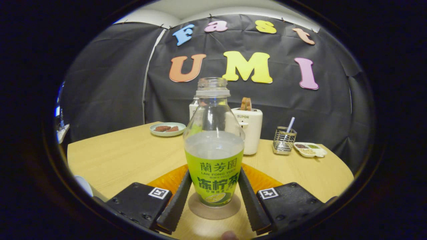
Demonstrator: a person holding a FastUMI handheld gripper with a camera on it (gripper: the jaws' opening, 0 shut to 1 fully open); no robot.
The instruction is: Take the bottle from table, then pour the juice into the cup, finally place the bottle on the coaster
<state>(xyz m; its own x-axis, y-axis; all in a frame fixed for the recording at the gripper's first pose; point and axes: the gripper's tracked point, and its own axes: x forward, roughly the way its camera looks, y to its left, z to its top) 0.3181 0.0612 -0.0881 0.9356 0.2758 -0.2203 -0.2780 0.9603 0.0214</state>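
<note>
**Kid:** Which step are you on?

**Me:** The last one, I think. The table (126,156) is big and mostly bare on the near left. The bottle (214,146) stands straight up on the round coaster (200,208), close to the table's near edge. Its cap is off.

**Kid:** Is your gripper (213,196) squeezing it?

**Me:** My fingers (175,200) sit on both sides of the label. They look like they touch it, but I cannot tell if they press.

**Kid:** What next?

**Me:** Open wide, then pull straight back so I don't tip it.

**Kid:** Anything in the way?

**Me:** The toaster (250,130) stands behind the bottle. The plate (167,129) and rack (283,140) sit along the far edge.
</note>
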